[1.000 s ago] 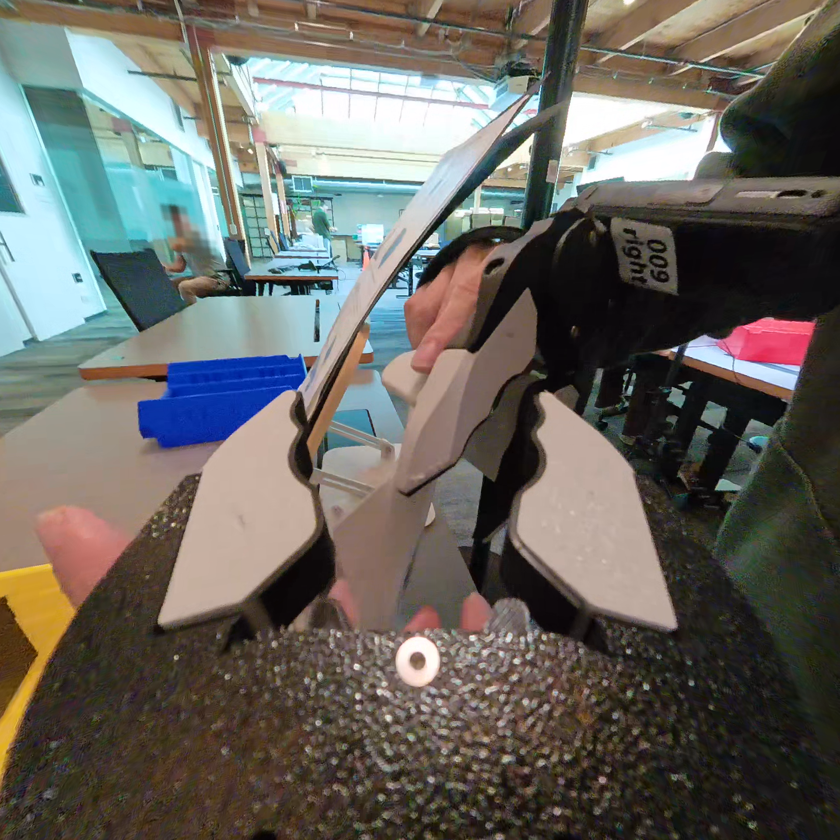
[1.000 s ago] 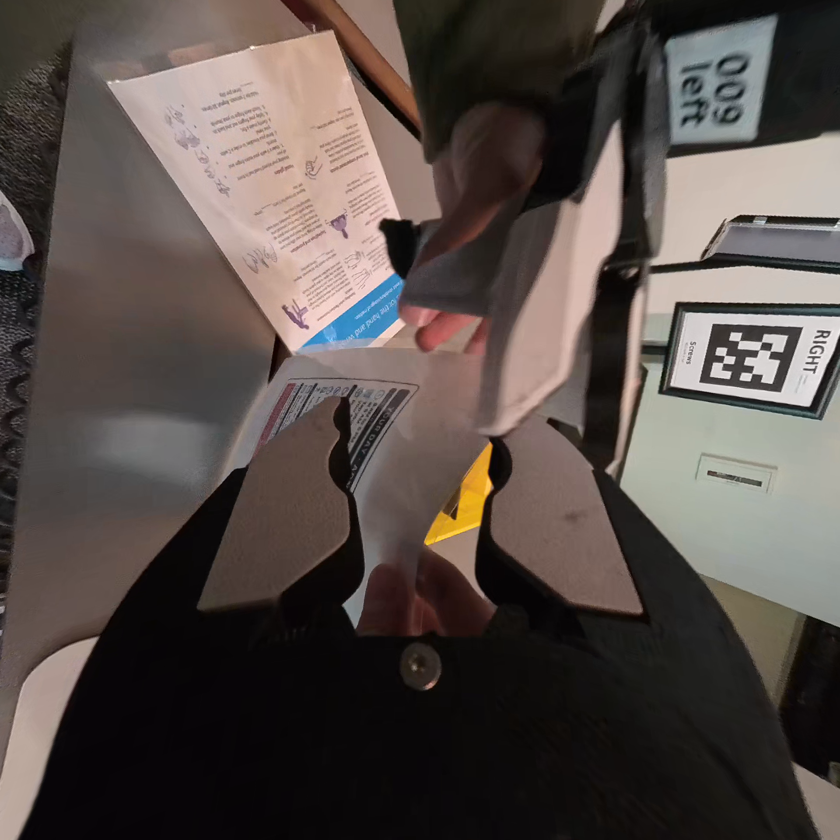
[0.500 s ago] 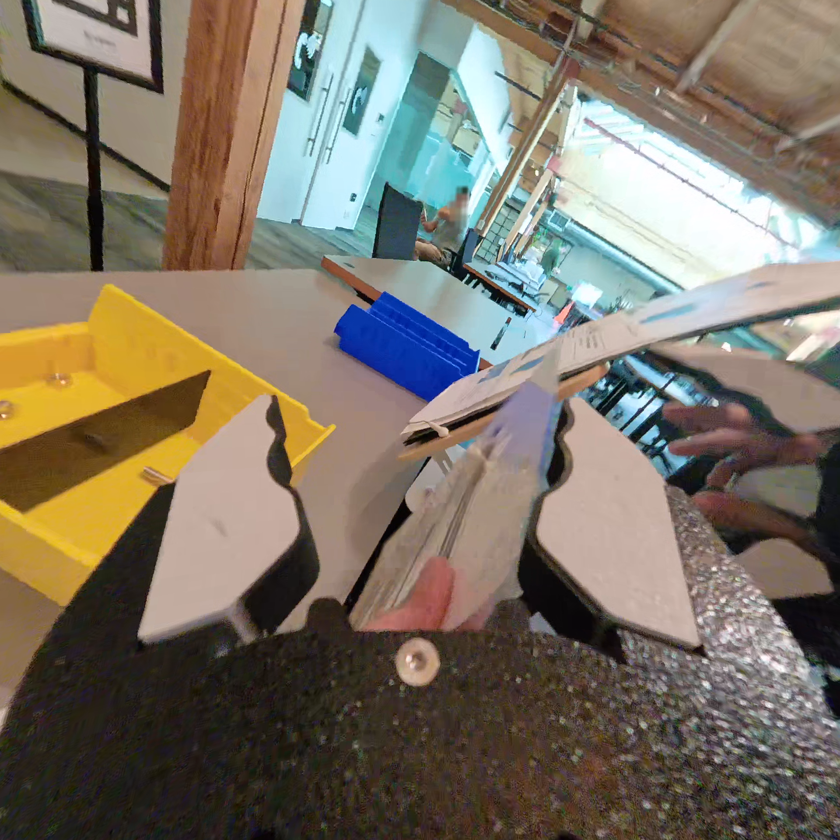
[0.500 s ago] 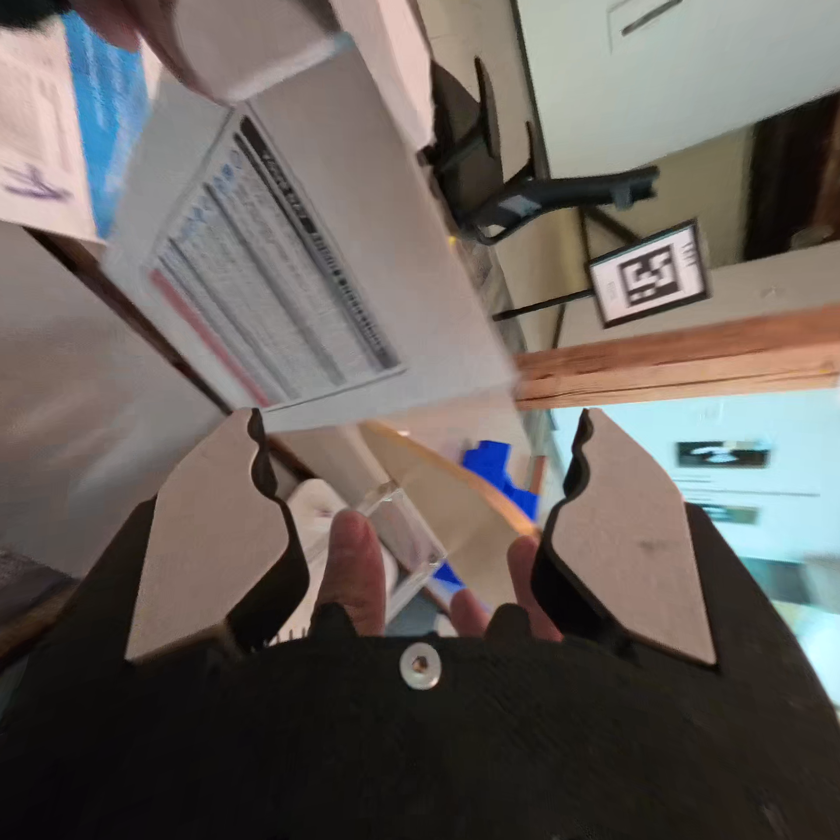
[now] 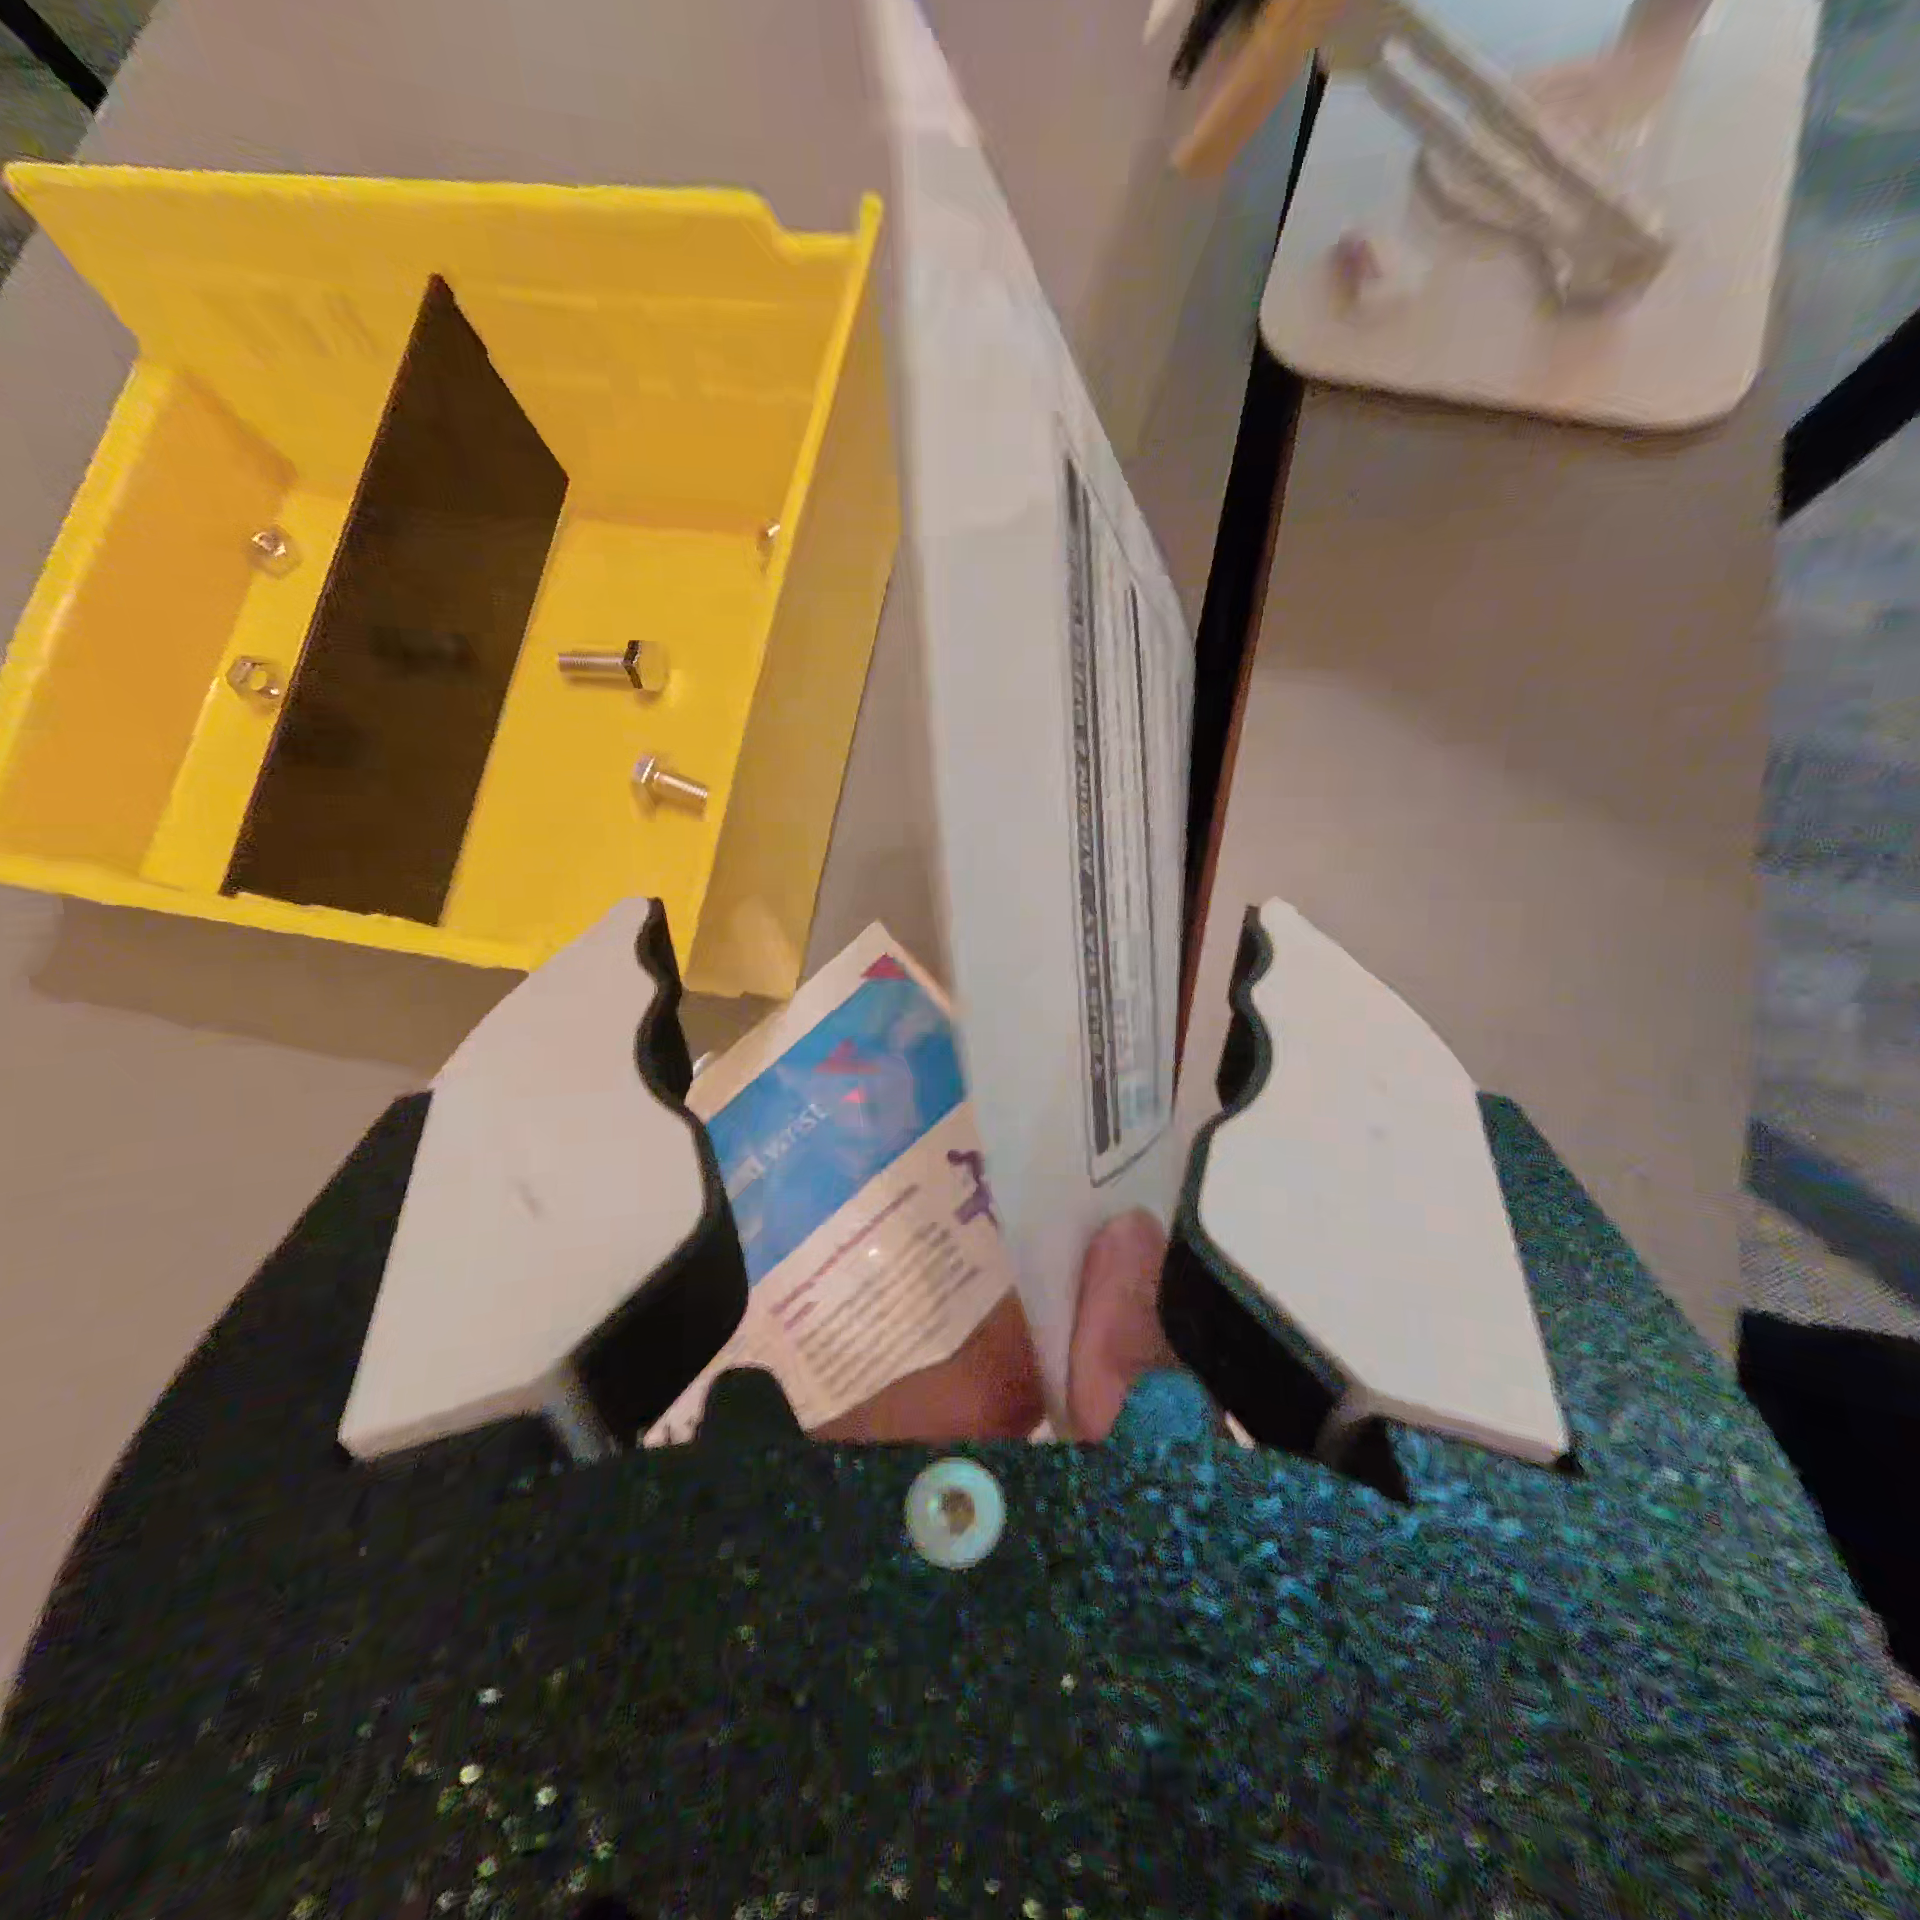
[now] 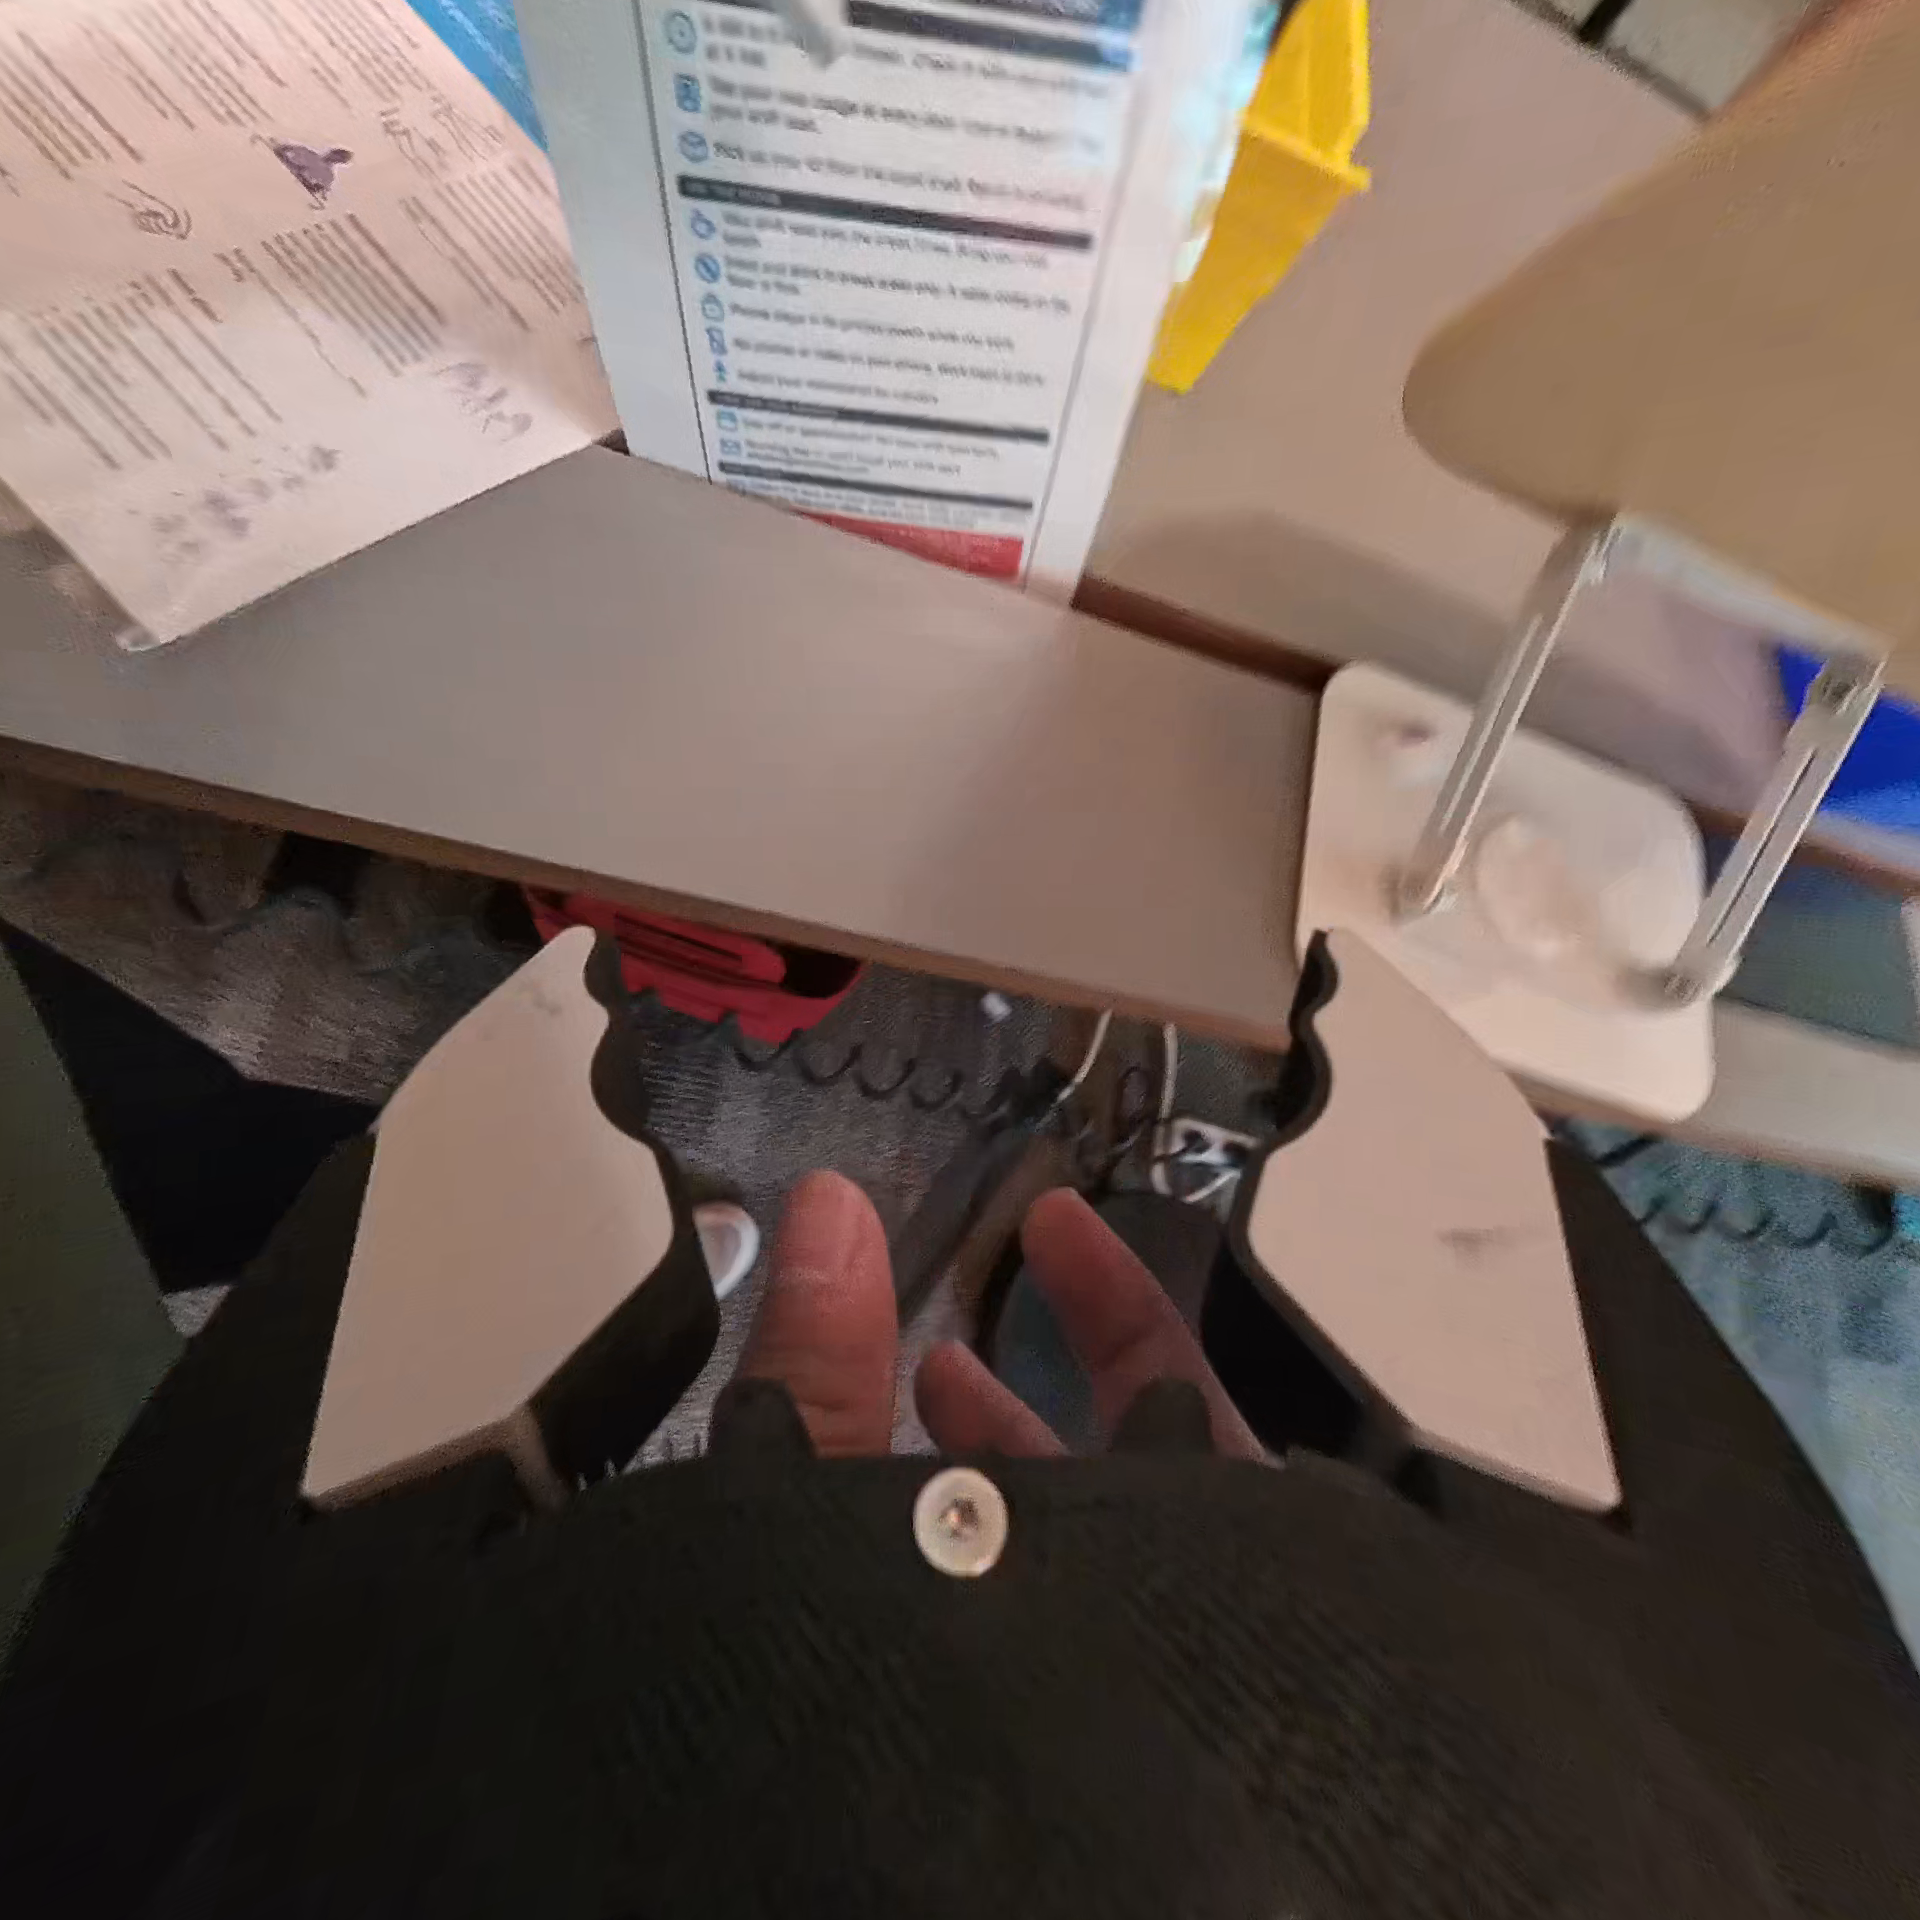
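Note:
My left gripper (image 5: 954, 914) is open, pointing down at the grey table (image 5: 1455, 831). A white printed card (image 5: 1039, 727) stands on edge between its jaws, close to the right finger (image 5: 1371, 1195). Bare fingertips (image 5: 1112, 1299) hold the card, not the pads. A leaflet with a blue band (image 5: 852, 1122) lies under it. My right gripper (image 6: 953, 940) is open and empty at the table's front edge (image 6: 831, 935), with a person's fingers (image 6: 831, 1299) showing between its jaws. The card (image 6: 862, 260) and the leaflet (image 6: 239, 291) also show in the right wrist view, farther back on the table.
A yellow bin (image 5: 675, 343) with a black divider (image 5: 395, 623), bolts (image 5: 613, 665) and nuts (image 5: 255, 681) sits left of the card. A white stand base (image 6: 1507, 883) with clear posts (image 6: 1486, 717) carries a tan board (image 6: 1714, 260). A red object (image 6: 707, 966) and cables (image 6: 935, 1081) lie under the table.
Both views have swung down toward the table. The card has turned from nearly flat to standing on edge in the left jaws. The right gripper has drawn back to the table's front edge.

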`<state>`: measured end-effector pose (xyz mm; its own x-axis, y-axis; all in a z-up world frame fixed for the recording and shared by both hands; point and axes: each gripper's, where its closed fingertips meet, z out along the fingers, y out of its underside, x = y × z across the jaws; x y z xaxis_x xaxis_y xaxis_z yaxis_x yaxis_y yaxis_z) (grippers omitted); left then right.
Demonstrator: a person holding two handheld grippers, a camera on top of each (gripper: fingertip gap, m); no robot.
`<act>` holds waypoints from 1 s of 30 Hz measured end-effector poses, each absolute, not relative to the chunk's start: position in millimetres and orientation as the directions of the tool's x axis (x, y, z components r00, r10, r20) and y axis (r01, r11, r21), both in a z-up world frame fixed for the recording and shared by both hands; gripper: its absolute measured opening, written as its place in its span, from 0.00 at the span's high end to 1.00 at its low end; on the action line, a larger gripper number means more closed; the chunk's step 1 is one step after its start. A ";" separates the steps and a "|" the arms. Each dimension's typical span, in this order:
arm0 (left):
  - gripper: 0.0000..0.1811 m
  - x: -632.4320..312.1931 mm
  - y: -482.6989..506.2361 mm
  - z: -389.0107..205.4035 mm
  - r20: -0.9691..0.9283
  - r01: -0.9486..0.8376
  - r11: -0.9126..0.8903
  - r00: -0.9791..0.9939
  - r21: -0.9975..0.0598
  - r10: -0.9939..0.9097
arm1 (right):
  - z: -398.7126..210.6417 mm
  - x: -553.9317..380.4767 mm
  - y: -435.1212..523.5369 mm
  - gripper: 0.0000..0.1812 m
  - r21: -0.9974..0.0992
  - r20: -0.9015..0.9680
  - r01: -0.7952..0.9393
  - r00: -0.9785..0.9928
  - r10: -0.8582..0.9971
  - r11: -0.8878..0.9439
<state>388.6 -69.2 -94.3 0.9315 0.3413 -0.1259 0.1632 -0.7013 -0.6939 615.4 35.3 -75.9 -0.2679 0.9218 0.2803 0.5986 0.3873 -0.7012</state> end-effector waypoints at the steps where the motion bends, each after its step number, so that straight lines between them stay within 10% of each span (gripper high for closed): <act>1: 0.45 389.8 -67.0 -97.9 -0.191 0.096 -0.740 0.937 -0.666 0.293 | -79.5 625.8 35.5 0.34 -0.717 0.245 0.607 -0.238 0.940 0.341; 9: 0.49 419.9 -24.1 -53.9 -0.476 -0.215 -0.714 0.859 -0.667 0.186 | -120.0 711.7 30.0 0.34 -0.821 -0.001 0.570 -0.040 0.999 0.022; 21: 0.53 677.7 51.4 70.0 -0.894 -0.787 -0.546 0.425 -0.287 -0.143 | -194.3 907.8 1.9 0.29 -0.747 -0.606 0.351 -0.013 0.795 -0.564; 30: 0.51 780.4 66.9 -25.0 -0.738 -0.778 -0.492 0.584 -0.391 -0.337 | -237.4 969.1 19.5 0.36 -0.710 -0.674 0.250 0.030 0.738 -0.658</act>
<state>780.4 66.9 -25.0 0.5841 -0.3374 -0.7383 -0.7781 -0.4918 -0.3908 969.1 19.5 -237.4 0.0296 0.7383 -0.6738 0.2496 -0.6582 -0.7103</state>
